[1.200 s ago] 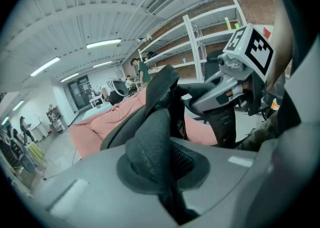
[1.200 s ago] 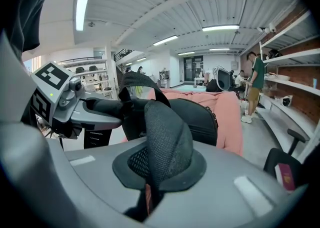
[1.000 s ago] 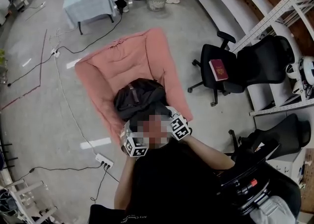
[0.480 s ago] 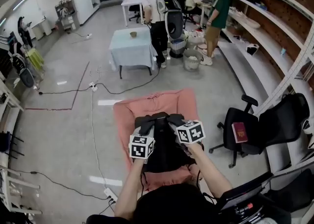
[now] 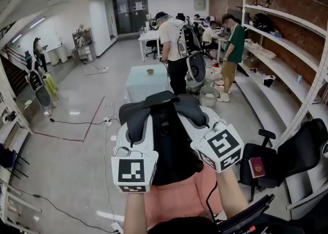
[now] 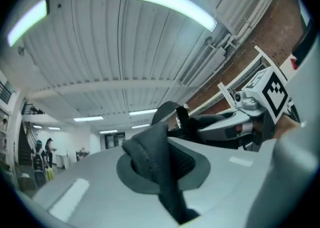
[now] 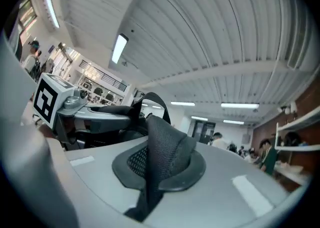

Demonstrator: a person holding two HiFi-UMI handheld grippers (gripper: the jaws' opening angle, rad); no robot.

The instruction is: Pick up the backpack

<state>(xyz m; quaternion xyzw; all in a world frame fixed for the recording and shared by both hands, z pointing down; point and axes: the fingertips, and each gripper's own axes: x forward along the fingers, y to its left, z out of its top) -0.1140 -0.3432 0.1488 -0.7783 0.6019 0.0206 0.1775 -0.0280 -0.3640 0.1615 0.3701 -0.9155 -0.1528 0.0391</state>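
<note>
The black backpack [image 5: 171, 145] hangs in the air in front of me, lifted off the pink cushion [image 5: 177, 202]. My left gripper [image 5: 136, 128] is shut on its left shoulder strap [image 5: 134, 116], and the right gripper [image 5: 201, 121] is shut on the right shoulder strap [image 5: 190, 107]. In the left gripper view, folded black mesh strap [image 6: 150, 152] is pinched between the grey jaws of the left gripper [image 6: 162, 182], with the right gripper [image 6: 250, 107] beyond it. The right gripper view shows the other strap [image 7: 167, 149] pinched in the right gripper [image 7: 155, 182], and the left gripper [image 7: 75, 107] at its left.
A black office chair [image 5: 302, 148] with a red book [image 5: 256, 166] on its seat stands at the right, below wall shelves [image 5: 287, 33]. A cloth-covered table [image 5: 148, 80] and several people [image 5: 174, 43] stand ahead. Cables [image 5: 77, 122] cross the floor at left.
Both grippers rose together from low over the pink cushion to chest height, and carried the backpack up by its straps. The head view tilted up from the floor to the room.
</note>
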